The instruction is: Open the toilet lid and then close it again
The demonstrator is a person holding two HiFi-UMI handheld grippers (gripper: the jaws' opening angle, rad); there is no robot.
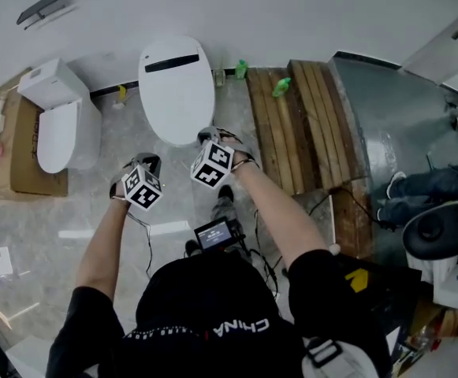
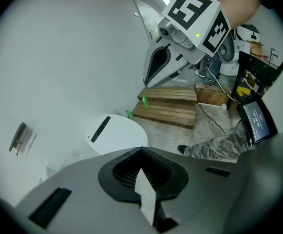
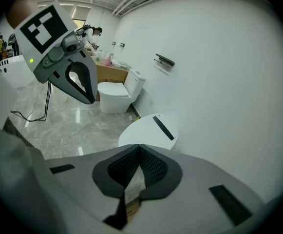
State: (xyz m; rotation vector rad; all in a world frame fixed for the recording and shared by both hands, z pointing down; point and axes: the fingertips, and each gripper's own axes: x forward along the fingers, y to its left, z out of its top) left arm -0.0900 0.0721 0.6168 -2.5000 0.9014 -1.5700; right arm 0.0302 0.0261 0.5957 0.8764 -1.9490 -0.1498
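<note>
The white toilet (image 1: pixel 176 85) stands against the wall with its lid down flat and a black strip near the hinge. My left gripper (image 1: pixel 150 164) hangs in front of the bowl, to its left, shut with nothing in it. Close to the lid's front edge is my right gripper (image 1: pixel 210 137), also shut and empty. In the left gripper view the lid (image 2: pixel 115 133) lies beyond my shut gripper (image 2: pixel 141 151), with the right gripper (image 2: pixel 165 62) above. In the right gripper view the lid (image 3: pixel 149 130) lies beyond my shut gripper (image 3: pixel 140 148), apart from it.
A second toilet (image 1: pixel 55 120) and a cardboard box (image 1: pixel 20 152) stand to the left. A wooden pallet (image 1: pixel 292 124) with green bottles (image 1: pixel 281 87) and a grey metal sheet (image 1: pixel 378 124) lie to the right. Cables run across the marble floor (image 1: pixel 79 227).
</note>
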